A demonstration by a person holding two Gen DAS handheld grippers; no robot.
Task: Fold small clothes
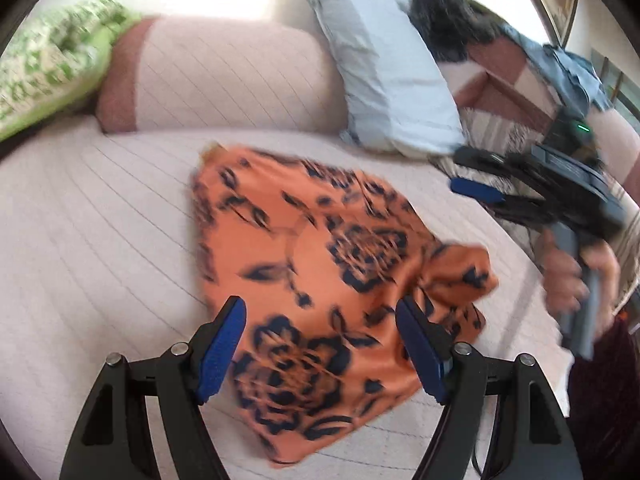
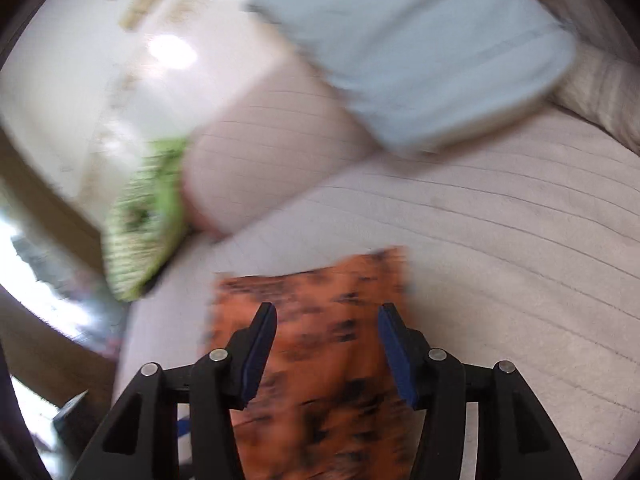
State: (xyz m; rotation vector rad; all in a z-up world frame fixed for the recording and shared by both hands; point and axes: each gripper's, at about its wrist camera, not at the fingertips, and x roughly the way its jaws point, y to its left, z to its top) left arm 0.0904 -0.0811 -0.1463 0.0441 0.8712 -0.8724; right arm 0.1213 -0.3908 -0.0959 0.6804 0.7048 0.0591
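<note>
An orange garment with a dark floral print lies spread on the pale quilted bed cover, its right corner bunched up. My left gripper hovers open over the garment's near part, with nothing between its blue pads. In the left wrist view my right gripper is held by a hand above the bed's right side, its jaws apart and empty. The blurred right wrist view shows the right gripper open above the garment, not touching it.
A blue-grey pillow, a pink bolster and a green patterned pillow line the far side of the bed. Denim clothes are piled at the back right. Bare quilt lies left of the garment.
</note>
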